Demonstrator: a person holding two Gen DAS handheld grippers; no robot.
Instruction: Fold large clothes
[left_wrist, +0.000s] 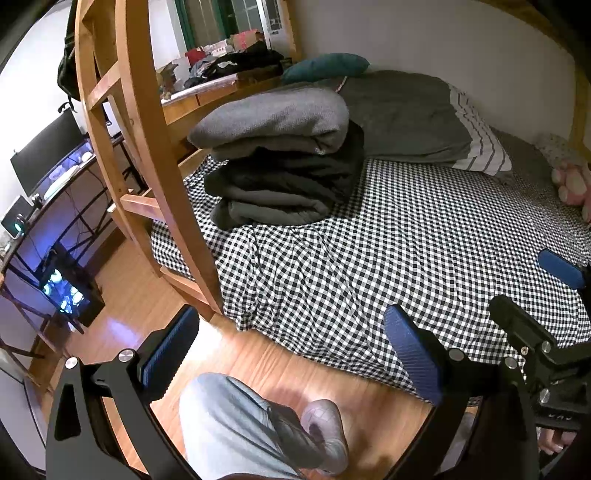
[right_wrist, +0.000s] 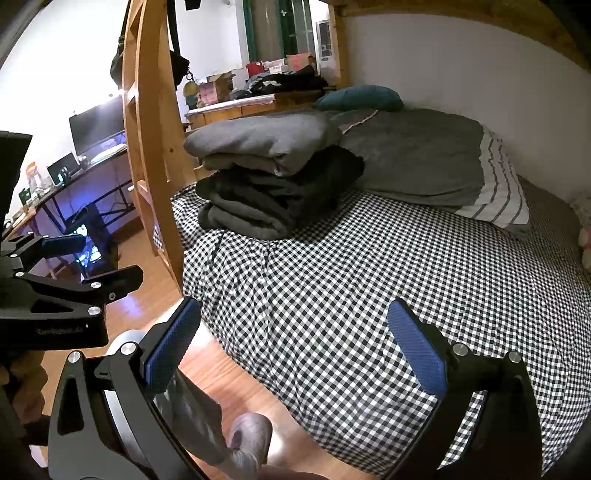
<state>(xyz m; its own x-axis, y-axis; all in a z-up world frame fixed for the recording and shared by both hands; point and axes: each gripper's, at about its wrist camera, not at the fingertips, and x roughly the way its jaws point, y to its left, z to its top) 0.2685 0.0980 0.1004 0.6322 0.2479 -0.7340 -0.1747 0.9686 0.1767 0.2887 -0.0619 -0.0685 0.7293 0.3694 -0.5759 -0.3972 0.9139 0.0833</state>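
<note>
Both tongs, left (left_wrist: 291, 354) and right (right_wrist: 295, 350), gape empty at the bed (right_wrist: 369, 295) edge. We judge the stack (left_wrist: 277, 166) by the post folded; next, fetch another garment.

Folded grey and dark clothes (left_wrist: 280, 162) (right_wrist: 273, 173) sit stacked on the checkered bed (left_wrist: 406, 258) (right_wrist: 369, 277).

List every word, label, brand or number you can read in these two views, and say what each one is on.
No text can be read for certain.
Left gripper body: a faint embossed brand line in the right wrist view, too blurred to read.
Boxes on the far desk: printing too small to read.
Monitor: dark, no text visible.
Folded clothes and checked sheet: no labels visible.
</note>
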